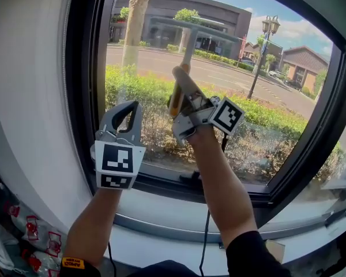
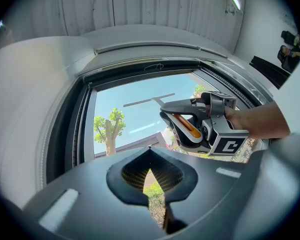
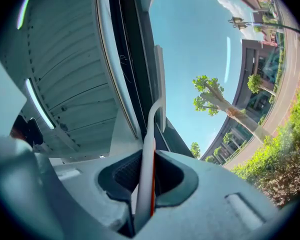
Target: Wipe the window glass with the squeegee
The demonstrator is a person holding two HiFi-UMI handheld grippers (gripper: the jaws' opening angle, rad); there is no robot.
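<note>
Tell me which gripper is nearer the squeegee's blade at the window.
Right. The right gripper is shut on the handle of the grey-and-orange squeegee, just below its blade. The left gripper is lower and to the left, jaws together, holding nothing.

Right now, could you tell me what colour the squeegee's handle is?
The handle is grey with an orange strip, clearest in the left gripper view.

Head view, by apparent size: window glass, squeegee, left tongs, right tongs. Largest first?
1. window glass: fills most of the frame.
2. left tongs and right tongs: alike; the left seems nearer the camera, so unranked.
3. squeegee: long but thin, least area.
</note>
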